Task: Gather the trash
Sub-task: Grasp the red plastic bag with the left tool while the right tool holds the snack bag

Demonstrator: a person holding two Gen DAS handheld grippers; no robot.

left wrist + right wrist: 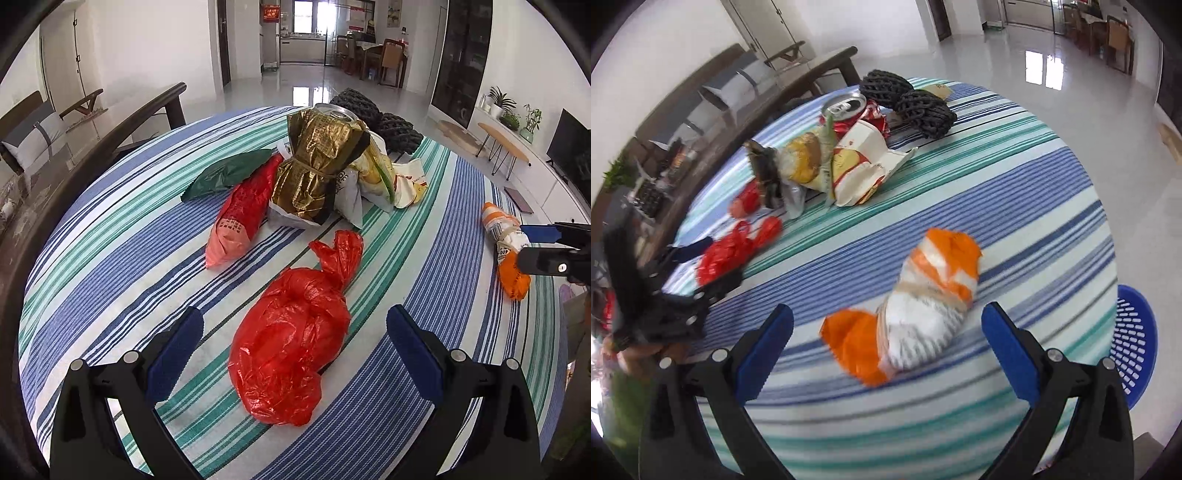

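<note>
A knotted red plastic bag [291, 332] lies on the striped tablecloth [110, 229] between the fingers of my open left gripper [295, 350], untouched by either pad. An orange and white wrapper [912, 314] tied with a band lies just ahead of my open right gripper [886, 345]. The same wrapper [508, 245] shows at the right of the left wrist view, with the right gripper [532, 243] beside it. A pile sits further back: gold bag [317, 166], red packet [240, 218], green packet [229, 173], drink can [844, 105], torn carton [864, 162].
Two black mesh rolls [908, 99] lie at the far edge of the table. A blue perforated basket [1134, 336] stands below the table's right edge. A dark wooden bench [74, 147] runs along the left side. The left gripper [668, 295] appears at the left of the right wrist view.
</note>
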